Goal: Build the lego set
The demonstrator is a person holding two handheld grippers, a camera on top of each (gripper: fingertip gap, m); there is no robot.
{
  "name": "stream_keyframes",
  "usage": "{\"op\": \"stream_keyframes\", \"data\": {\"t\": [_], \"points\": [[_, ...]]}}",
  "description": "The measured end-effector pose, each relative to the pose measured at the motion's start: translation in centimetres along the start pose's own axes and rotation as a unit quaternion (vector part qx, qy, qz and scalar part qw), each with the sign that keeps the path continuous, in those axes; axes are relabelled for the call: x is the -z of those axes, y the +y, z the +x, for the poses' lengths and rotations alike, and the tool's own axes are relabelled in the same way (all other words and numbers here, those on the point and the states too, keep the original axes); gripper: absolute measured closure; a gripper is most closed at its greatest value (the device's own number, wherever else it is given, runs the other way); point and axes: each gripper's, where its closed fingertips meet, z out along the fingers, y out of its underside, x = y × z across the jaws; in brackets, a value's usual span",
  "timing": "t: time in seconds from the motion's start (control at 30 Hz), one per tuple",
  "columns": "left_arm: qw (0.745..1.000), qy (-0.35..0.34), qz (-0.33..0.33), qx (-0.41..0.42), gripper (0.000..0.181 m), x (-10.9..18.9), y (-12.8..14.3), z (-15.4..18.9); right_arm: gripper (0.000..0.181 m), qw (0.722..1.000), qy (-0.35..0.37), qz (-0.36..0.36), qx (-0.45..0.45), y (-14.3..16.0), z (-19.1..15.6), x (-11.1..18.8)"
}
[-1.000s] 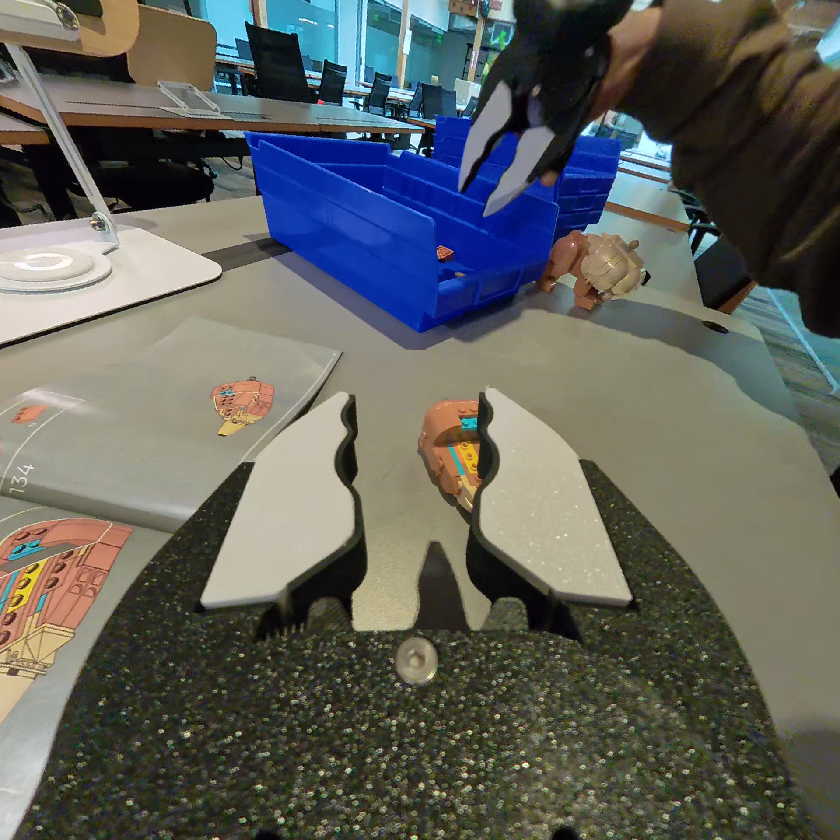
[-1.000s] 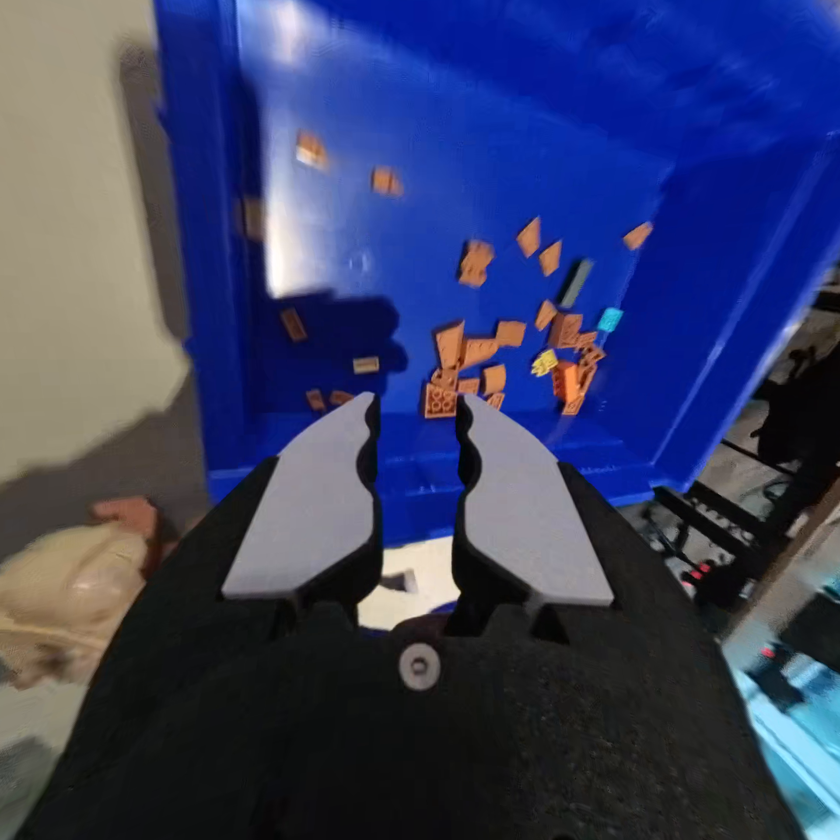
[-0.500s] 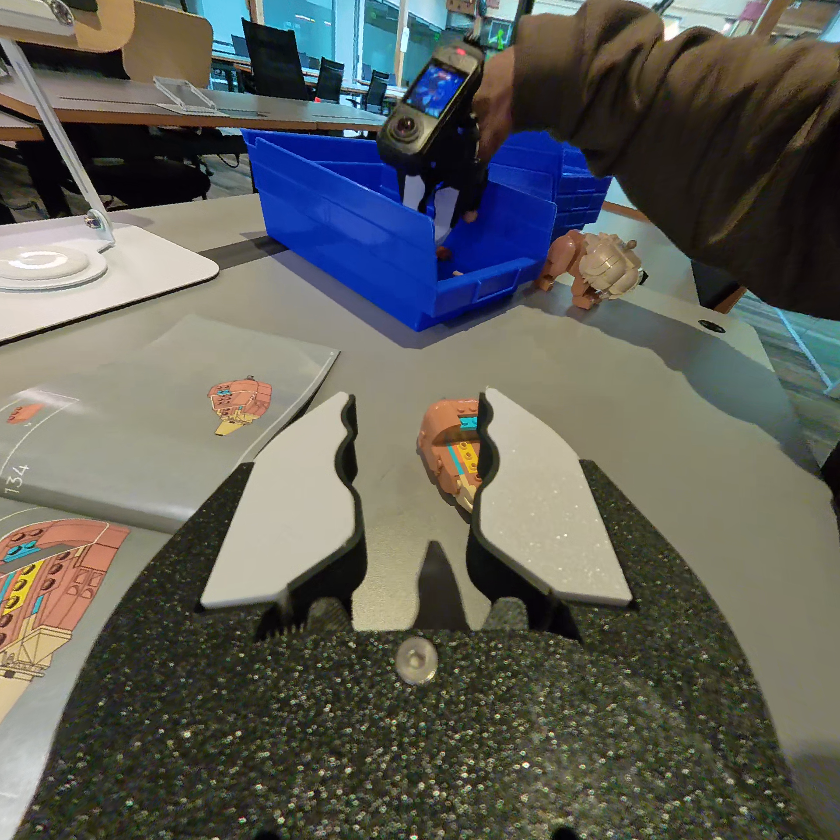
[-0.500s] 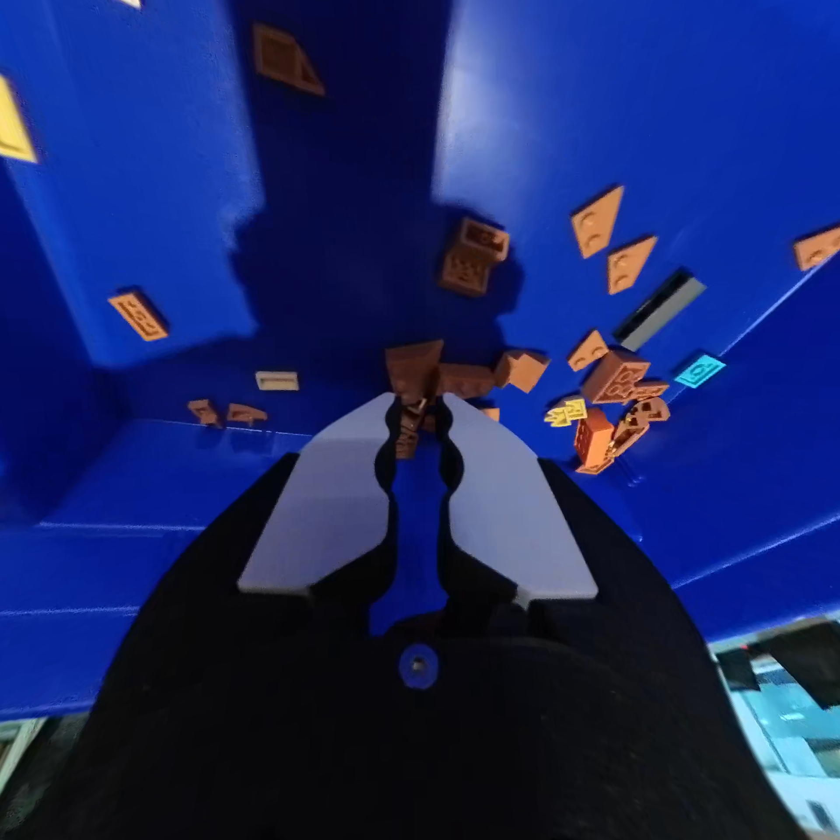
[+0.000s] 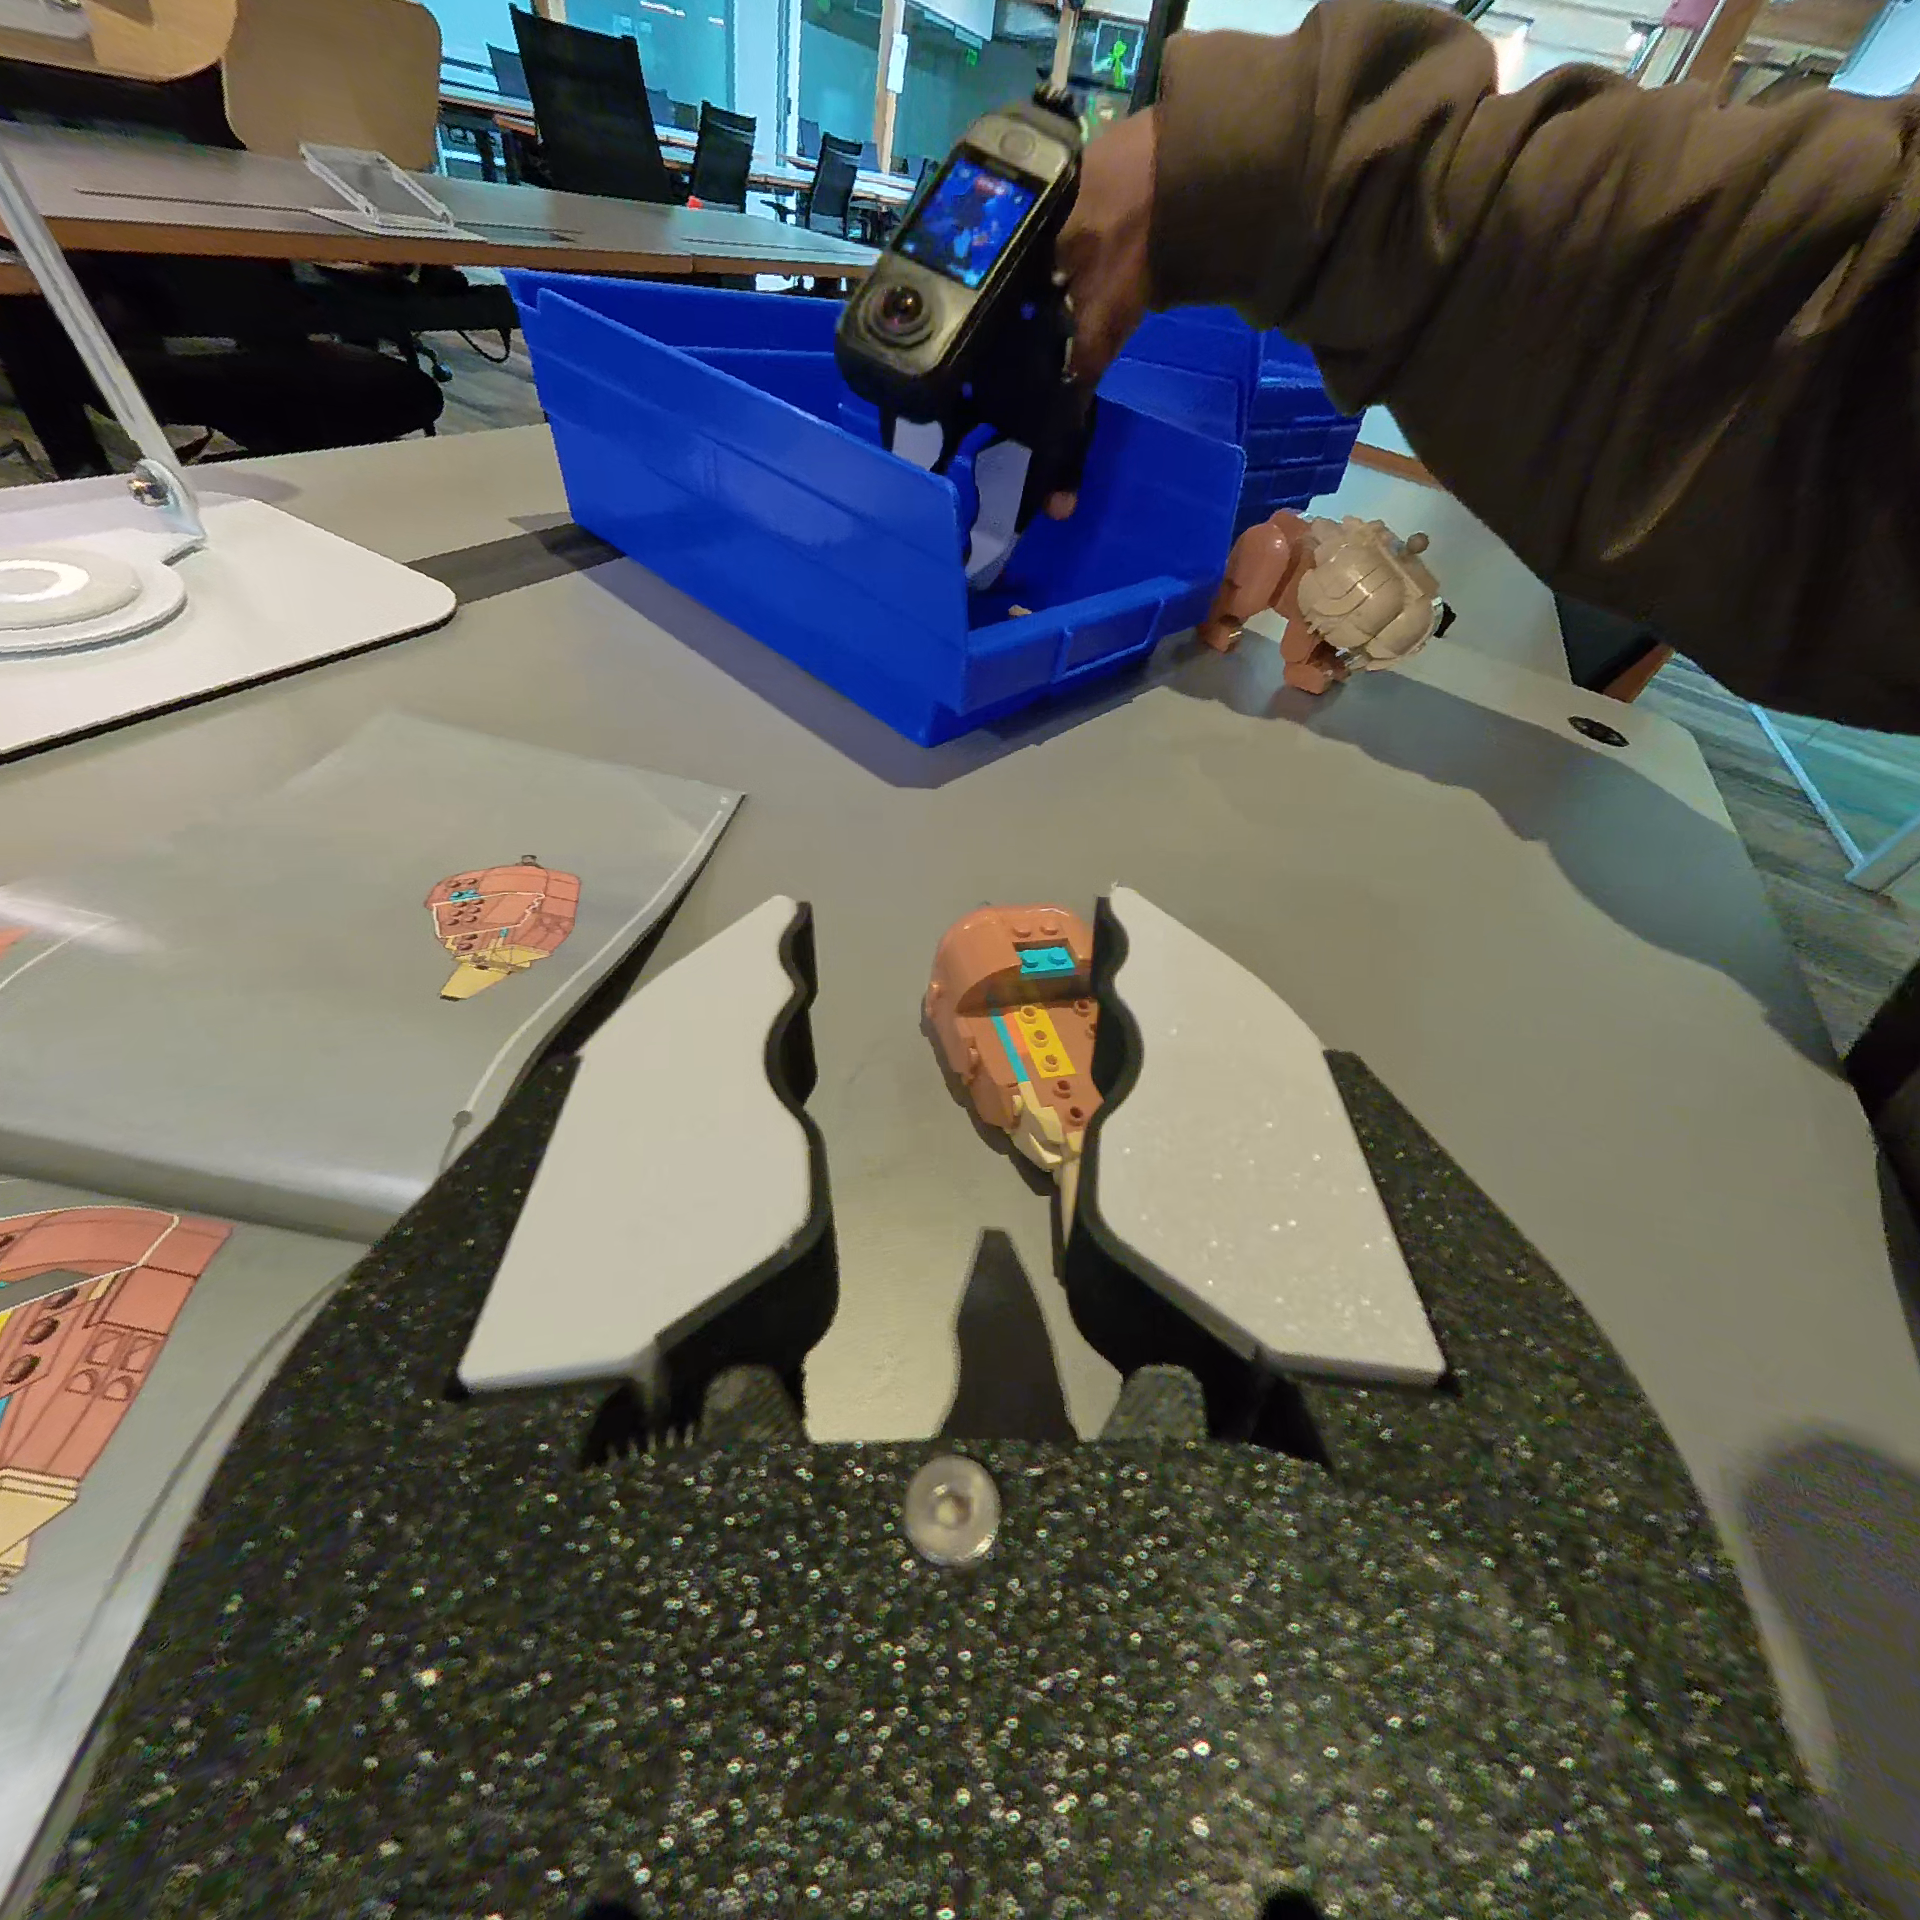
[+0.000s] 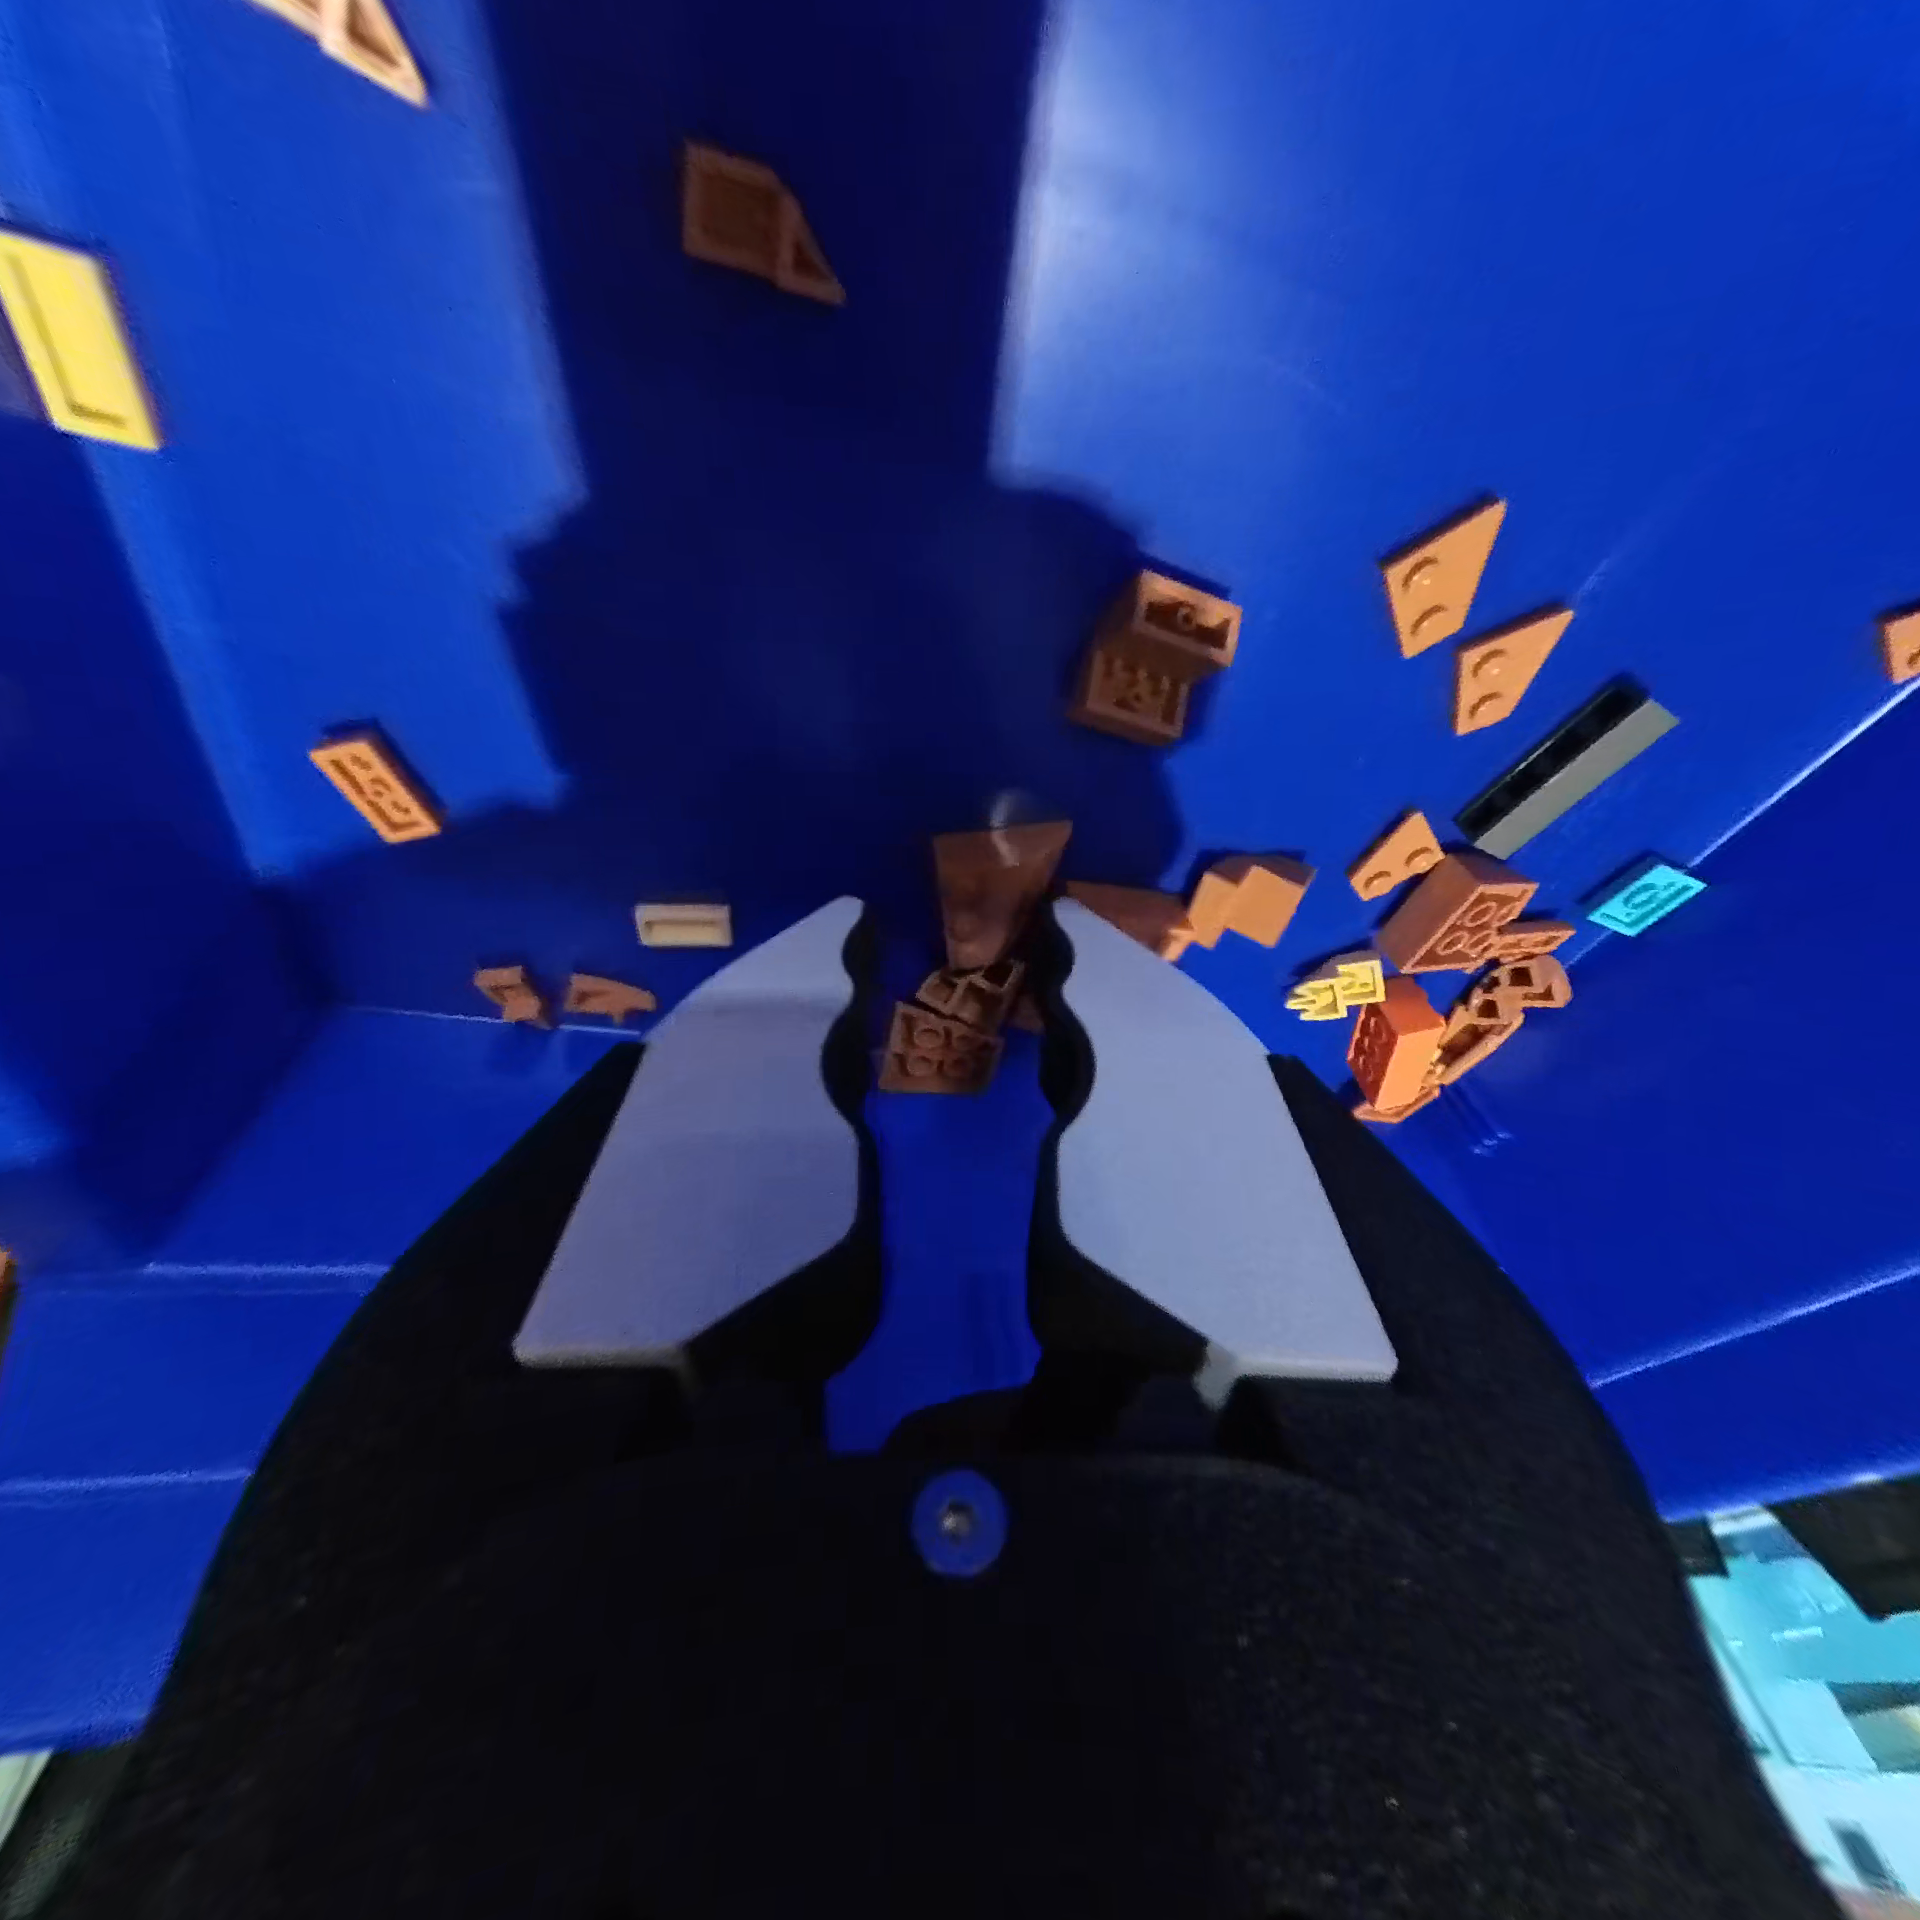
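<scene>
My left gripper (image 5: pixel 951 904) rests open on the grey table (image 5: pixel 1351 883). A brown lego sub-assembly (image 5: pixel 1013 1029) with teal and yellow plates lies between its fingers, against the right finger and apart from the left one. My right gripper (image 6: pixel 958 914) reaches down inside the blue bin (image 6: pixel 1351 312); it also shows in the left wrist view (image 5: pixel 987 520). Its fingers stand apart around a dark brown wedge brick (image 6: pixel 987 883) and a brown studded plate (image 6: pixel 940 1049) on the bin floor. Blue floor shows between the left pad and these bricks, so nothing is pressed.
Several loose orange-brown bricks, a yellow tile (image 6: pixel 73 343), a teal plate (image 6: pixel 1647 894) and a grey-black piece (image 6: pixel 1569 769) lie in the bin. An open instruction booklet (image 5: pixel 260 935) lies left. A built brown and tan figure (image 5: pixel 1340 592) stands right of the bin (image 5: pixel 769 520). A white pad (image 5: pixel 208 613) sits far left. The gap from one gripper's tips to the other's is roughly 35 cm. The grey-black piece (image 6: pixel 1569 769) is about 9 cm from my right fingertips.
My right gripper dropped from above the bin down to its floor, narrowed around the brown bricks, then widened again. The left gripper and the sub-assembly have not moved.
</scene>
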Motion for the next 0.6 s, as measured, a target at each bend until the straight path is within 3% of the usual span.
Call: {"op": "stream_keyframes", "data": {"t": [0.37, 0.5, 0.6], "points": [[1.000, 0.002, 0.005, 0.011, 0.130, 0.0, -0.1, 0.0, 0.162, 1.000, -0.009, 0.021, -0.007, -0.4, 0.1, 0.0], [1.000, 0.001, 0.004, 0.009, 0.130, 0.0, -0.1, 0.0, 0.164, 0.998, 0.047, 0.044, 0.012, -0.6, 0.4, 1.2], [1.000, 0.000, 0.005, 0.011, 0.130, 0.0, -0.1, -0.1, 0.164, 0.984, 0.136, 0.100, 0.049, -1.9, 0.6, 4.2]]}}
